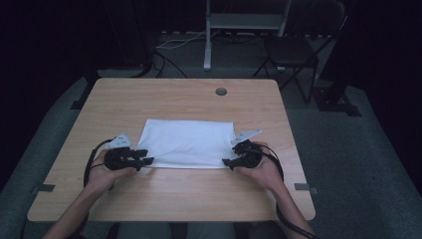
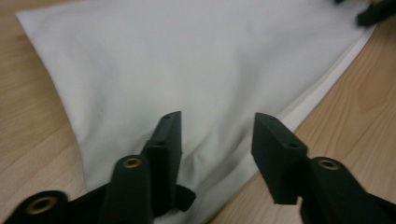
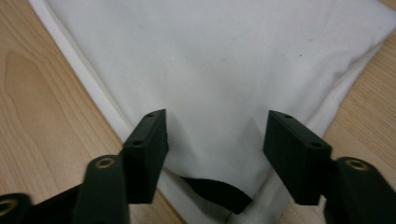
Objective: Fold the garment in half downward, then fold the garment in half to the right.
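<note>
Black jaws of the left hand-held gripper stand parted over the near left corner of the white cloth, gripping nothing; the right hand-held gripper likewise straddles the near right corner, open. The cloth lies folded flat mid-bench. Closing too high could catch one layer only, and the fold would splay. Gripper views reveal the layered edges; the high view shows both corners together.

Overhead camera faces the dim table; tool cameras hover close, sharing the white cloth.
</note>
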A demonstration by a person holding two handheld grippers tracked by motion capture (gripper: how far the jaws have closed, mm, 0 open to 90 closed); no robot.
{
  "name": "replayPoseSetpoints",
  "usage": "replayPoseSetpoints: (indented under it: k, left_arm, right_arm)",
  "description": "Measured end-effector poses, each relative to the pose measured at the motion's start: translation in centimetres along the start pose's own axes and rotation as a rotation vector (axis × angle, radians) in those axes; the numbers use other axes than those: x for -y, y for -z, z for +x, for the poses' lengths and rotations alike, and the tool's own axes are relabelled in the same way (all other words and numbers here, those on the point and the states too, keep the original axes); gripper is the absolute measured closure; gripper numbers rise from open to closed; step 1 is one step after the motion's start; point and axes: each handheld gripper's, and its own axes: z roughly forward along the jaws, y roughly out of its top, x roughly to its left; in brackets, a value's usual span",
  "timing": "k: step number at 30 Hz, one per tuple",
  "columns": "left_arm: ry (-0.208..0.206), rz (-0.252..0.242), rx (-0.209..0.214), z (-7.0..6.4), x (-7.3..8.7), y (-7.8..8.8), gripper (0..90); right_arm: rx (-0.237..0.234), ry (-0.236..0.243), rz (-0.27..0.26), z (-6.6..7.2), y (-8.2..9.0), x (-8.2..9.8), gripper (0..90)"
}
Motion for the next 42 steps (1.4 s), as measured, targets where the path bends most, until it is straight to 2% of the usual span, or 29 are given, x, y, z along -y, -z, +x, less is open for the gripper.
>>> replayPoseSetpoints:
  k: [3,4,7,8,10,18,23,27,30,37,42]
  left_arm:
    - [0.034,-0.047,0.009,0.2,-0.1,0.5,36.6]
    - [0.051,-0.06,0.014,0.3,-0.1,0.7,32.4]
    - [0.066,-0.095,0.032,0.7,-0.1,1.0,26.8]
    - [0.077,-0.101,0.038,0.8,0.0,1.1,19.9]
    - [0.075,-0.122,0.041,0.9,0.0,1.5,19.9]
    - [0.074,-0.153,-0.021,1.2,-0.7,2.1,19.9]
    - [0.072,-0.17,-0.004,1.5,-1.1,2.1,19.9]
    - [0.078,-0.18,-0.008,1.5,-1.7,2.1,19.9]
    - [0.065,-0.172,-0.022,1.4,-2.1,2.2,19.9]
    - [0.066,-0.178,-0.03,1.4,-2.6,2.4,19.9]
    - [0.078,-0.174,-0.052,2.5,-4.0,1.8,19.9]
  right_arm:
    - [-0.009,-0.057,-0.061,0.0,0.5,0.0,28.0]
    - [-0.008,-0.066,-0.072,0.0,0.6,-0.1,25.8]
    - [0.002,-0.093,-0.097,-0.2,1.1,-0.2,21.4]
    - [0.001,-0.102,-0.101,-0.3,1.2,-0.2,20.6]
    - [-0.003,-0.105,-0.104,-0.3,1.4,-0.2,20.1]
    - [0.004,-0.127,-0.115,-0.6,1.8,0.1,14.8]
    - [0.012,-0.125,-0.132,-0.8,2.5,0.3,14.8]
    - [0.018,-0.123,-0.141,-0.8,3.1,0.5,14.8]
    - [0.022,-0.121,-0.149,-0.8,3.5,0.7,14.7]
    - [0.031,-0.115,-0.151,-1.2,4.1,0.7,14.7]
    - [0.025,-0.103,-0.157,-1.0,4.4,0.2,14.7]
